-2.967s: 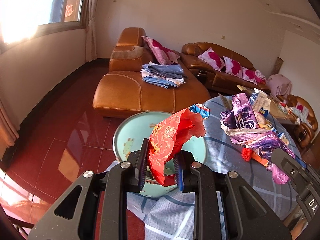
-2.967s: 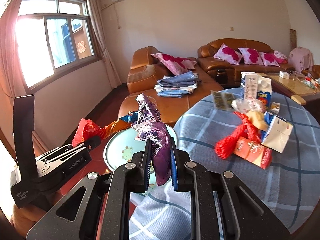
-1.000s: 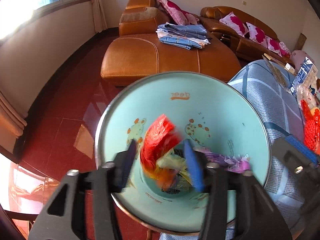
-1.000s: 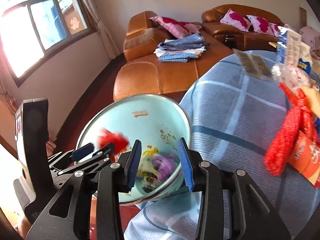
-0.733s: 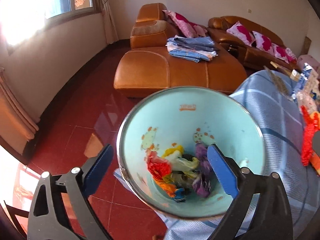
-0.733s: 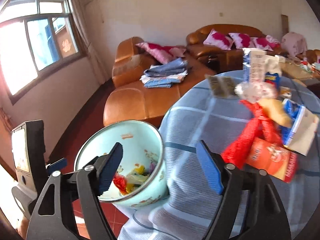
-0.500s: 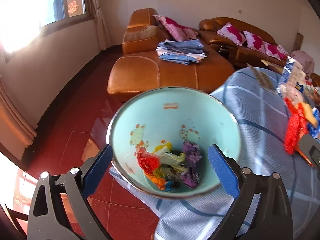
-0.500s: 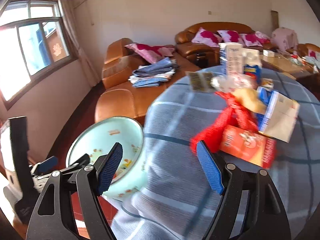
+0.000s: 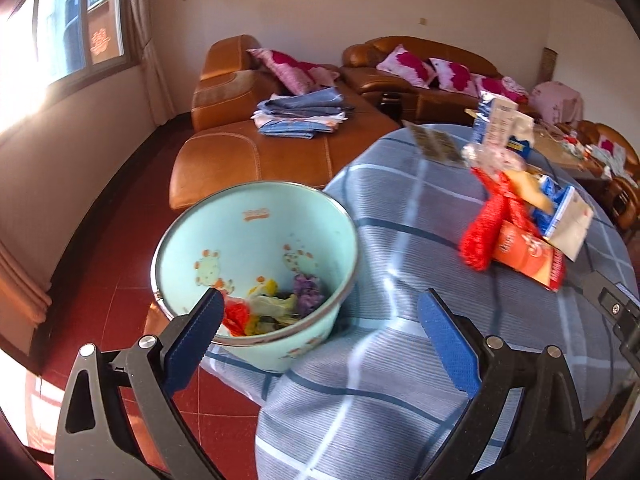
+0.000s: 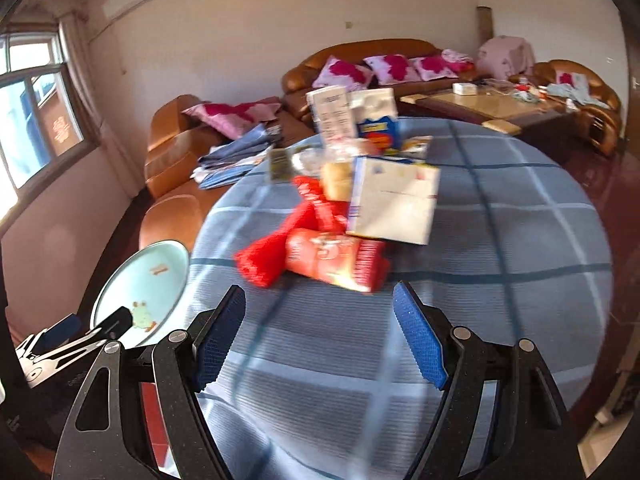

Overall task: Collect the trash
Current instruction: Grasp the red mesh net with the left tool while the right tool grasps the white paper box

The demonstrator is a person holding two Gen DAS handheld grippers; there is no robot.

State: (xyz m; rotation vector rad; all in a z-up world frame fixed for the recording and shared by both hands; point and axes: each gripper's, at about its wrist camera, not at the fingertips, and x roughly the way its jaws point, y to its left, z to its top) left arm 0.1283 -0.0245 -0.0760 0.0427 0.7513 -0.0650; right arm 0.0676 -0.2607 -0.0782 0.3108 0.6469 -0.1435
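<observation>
Bin risk: the pale green bin (image 9: 256,264) is being seen low and left of centre, against the table edge; it could be knocked by a careless swing.
Left gripper (image 9: 320,336): jaws spread wide, nothing between them.
Right gripper (image 10: 320,332): jaws apart, empty.
Trash pile (image 10: 340,232): lying mid-frame above the right gripper, apart from the pads.

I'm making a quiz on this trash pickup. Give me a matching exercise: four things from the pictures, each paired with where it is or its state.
Things:
1. purple wrapper
2. red mesh bag
3. folded clothes
4. left gripper

Places or states:
A. on the sofa
B. open, nothing held
C. inside the pale green bin
D. on the checked tablecloth

Pairs: 1-C, 2-D, 3-A, 4-B
</observation>
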